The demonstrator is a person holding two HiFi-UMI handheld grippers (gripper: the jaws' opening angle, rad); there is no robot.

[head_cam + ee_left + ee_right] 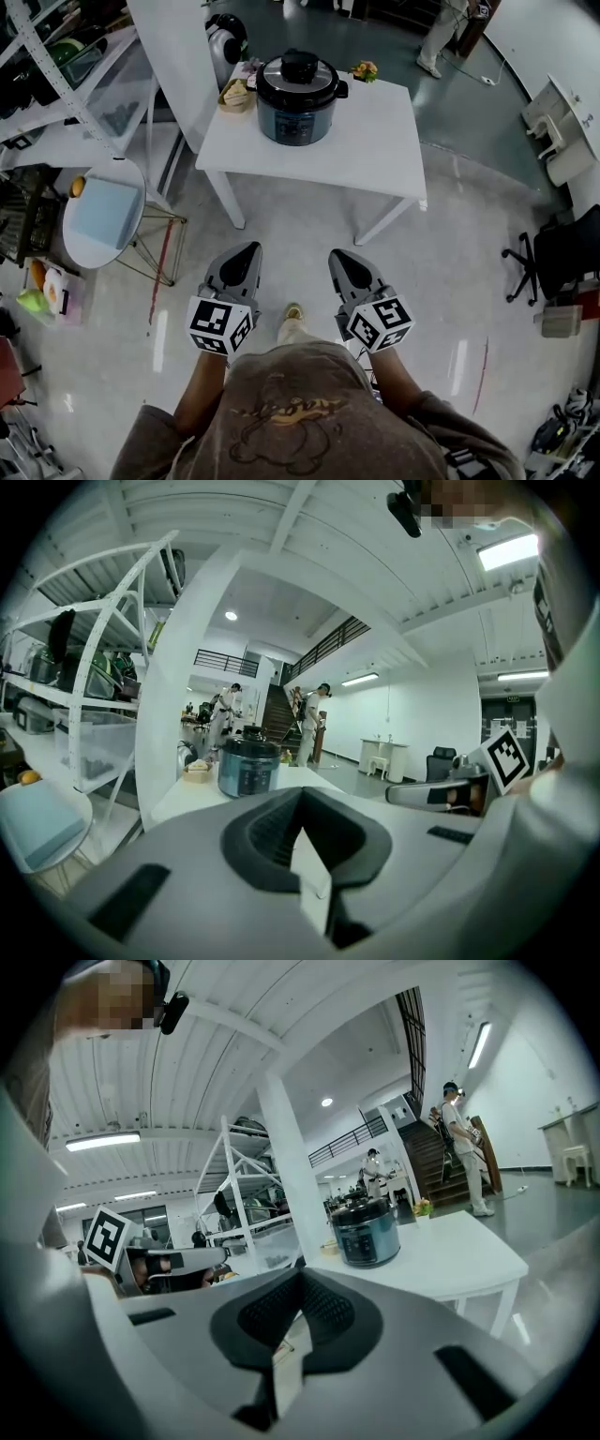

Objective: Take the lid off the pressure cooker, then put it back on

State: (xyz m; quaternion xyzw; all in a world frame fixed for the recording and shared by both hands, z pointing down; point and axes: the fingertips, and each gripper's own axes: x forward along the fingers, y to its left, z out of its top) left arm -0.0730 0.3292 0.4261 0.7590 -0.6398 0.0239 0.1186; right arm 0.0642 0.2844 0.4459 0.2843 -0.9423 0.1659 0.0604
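Approach: pressure cooker (297, 98) sits well ahead on tabletop (375, 141).
Left hand-held gripper (246, 251) and right hand-held gripper (341, 258) are closed, empty; next, open for lid (298, 75).

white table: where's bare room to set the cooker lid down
The widest bare patch is the right half of the table, between the pressure cooker and the right edge. A narrower strip runs along the near edge. The back left is crowded: basket beside the cooker.
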